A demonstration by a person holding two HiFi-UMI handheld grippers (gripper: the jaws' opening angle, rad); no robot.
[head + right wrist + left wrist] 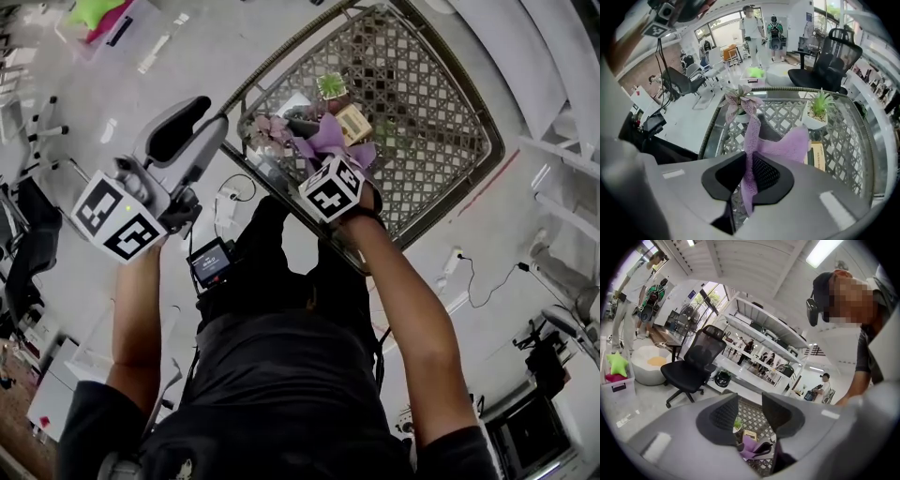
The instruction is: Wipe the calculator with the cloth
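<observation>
Cloth (pixel 787 143) pinched inside right claw (pixel 748 159).

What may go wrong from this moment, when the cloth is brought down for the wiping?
1. The right tool pinches only a narrow fold of the cloth; it may slip out during wiping.
2. The loose cloth hangs near the potted plant and the flowers; it may knock them.
3. The left tool is open and empty; nothing steadies the calculator.

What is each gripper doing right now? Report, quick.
Left gripper: jaws apart, nothing between them.
Right gripper: jaws shut on the purple cloth.
</observation>
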